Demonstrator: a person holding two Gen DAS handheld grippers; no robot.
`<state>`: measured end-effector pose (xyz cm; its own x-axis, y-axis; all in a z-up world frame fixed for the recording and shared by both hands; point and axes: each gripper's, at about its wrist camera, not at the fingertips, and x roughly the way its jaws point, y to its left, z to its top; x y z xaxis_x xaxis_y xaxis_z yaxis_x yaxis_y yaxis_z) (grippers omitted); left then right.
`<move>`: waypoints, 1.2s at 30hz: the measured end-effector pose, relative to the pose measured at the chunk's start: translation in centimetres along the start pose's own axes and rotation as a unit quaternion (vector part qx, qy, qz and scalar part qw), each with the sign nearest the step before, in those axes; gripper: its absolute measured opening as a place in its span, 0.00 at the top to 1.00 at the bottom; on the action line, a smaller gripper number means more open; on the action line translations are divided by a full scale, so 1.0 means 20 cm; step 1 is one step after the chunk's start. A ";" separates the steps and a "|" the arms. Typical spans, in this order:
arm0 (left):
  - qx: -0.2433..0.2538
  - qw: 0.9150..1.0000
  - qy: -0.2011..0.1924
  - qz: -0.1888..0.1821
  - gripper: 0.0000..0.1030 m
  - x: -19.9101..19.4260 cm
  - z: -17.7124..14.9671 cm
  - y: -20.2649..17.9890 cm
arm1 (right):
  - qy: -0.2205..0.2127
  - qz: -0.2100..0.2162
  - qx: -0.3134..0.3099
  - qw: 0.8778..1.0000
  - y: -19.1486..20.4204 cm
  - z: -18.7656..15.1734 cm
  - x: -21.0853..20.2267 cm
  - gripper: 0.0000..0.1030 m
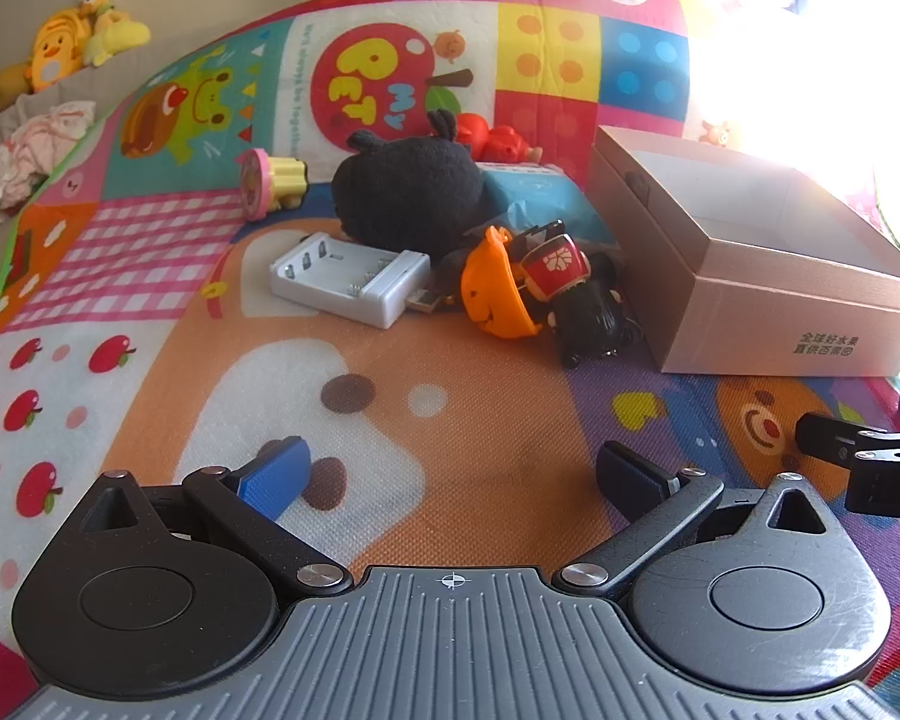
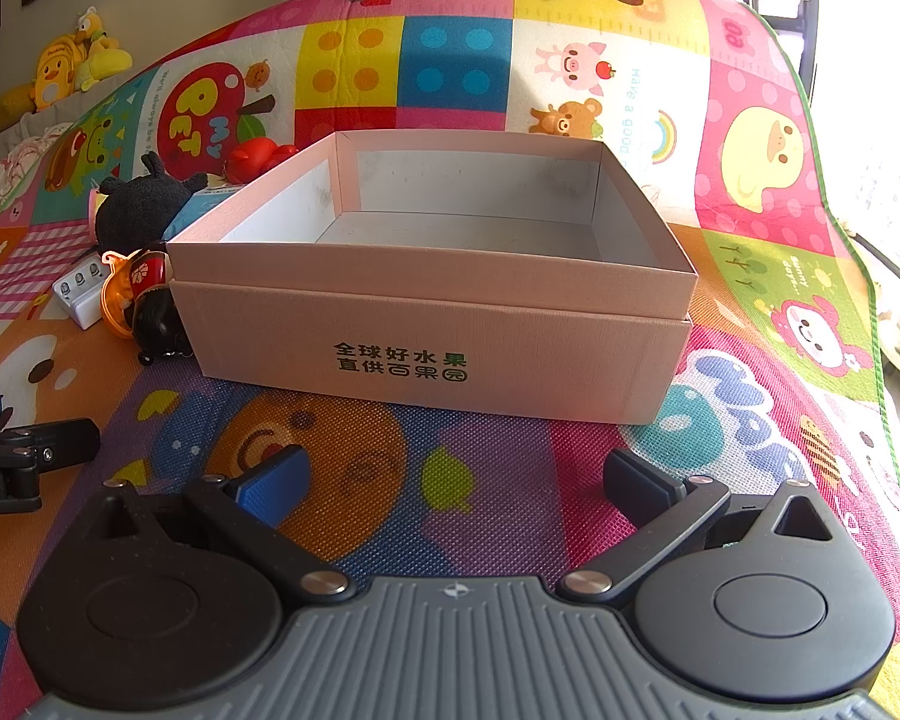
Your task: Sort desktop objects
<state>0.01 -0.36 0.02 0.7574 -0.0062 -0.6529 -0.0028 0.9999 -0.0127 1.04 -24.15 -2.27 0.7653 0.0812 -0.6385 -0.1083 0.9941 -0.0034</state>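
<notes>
We hold both tools above a colourful play mat (image 1: 150,276), each tilted downward. Our left tool (image 1: 453,474) has its fingers spread wide with nothing between them; only the mat shows in the gap. Our right tool (image 2: 456,477) is likewise spread wide and holds nothing.

Ahead of the left tool lies a cluster of things on the mat: a white battery charger (image 1: 354,276), a black plush (image 1: 411,189) just behind it, an orange helmet-like piece (image 1: 489,288) touching a black and red toy figure (image 1: 576,294), a blue pack (image 1: 540,195) behind those, a red toy (image 1: 498,138) farther back, and a yellow and pink stamp-like toy (image 1: 270,180) off to the left.

Just right of the cluster stands an open cardboard box (image 2: 438,324) with green print on its front wall; its inside is bare. It sits straight ahead of the right tool, the figure touching or nearly touching its left side.

Yellow plush toys (image 1: 72,36) rest on a ledge beyond the mat.
</notes>
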 end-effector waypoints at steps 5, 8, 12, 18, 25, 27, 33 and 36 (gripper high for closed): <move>0.000 1.000 0.000 0.000 0.00 0.00 0.00 0.00 | 0.000 0.000 0.000 1.000 0.00 0.00 0.00 0.00; 0.000 1.000 0.000 0.000 0.00 0.00 0.00 0.00 | 0.000 0.000 0.000 1.000 0.00 0.00 0.00 0.00; -0.001 1.000 0.000 -0.001 0.00 0.00 0.00 0.00 | 0.000 0.000 0.000 1.000 0.00 0.00 0.00 0.00; 0.000 1.000 0.001 0.000 0.00 0.00 0.00 -0.01 | 0.000 -0.001 0.000 1.000 0.00 0.00 0.00 0.00; 0.007 1.000 0.008 0.001 0.00 0.00 -0.01 -0.01 | 0.002 0.000 0.000 1.000 0.00 0.00 0.00 0.00; 0.007 1.000 0.008 0.001 0.00 0.01 -0.01 -0.01 | 0.005 -0.001 -0.001 1.000 -0.01 -0.01 0.00 0.00; 0.007 1.000 0.008 0.001 0.00 0.01 -0.01 -0.01 | 0.021 0.004 -0.006 1.000 -0.01 0.01 0.02 0.00; 0.007 1.000 0.008 0.001 0.00 0.01 -0.01 -0.01 | 0.023 0.005 -0.007 1.000 0.00 0.01 0.01 0.00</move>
<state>-0.02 -0.64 -0.25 0.7469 -0.0037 -0.6649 0.0042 1.0000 -0.0007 1.45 -24.20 -2.25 0.7342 0.0868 -0.6734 -0.1240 0.9922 -0.0074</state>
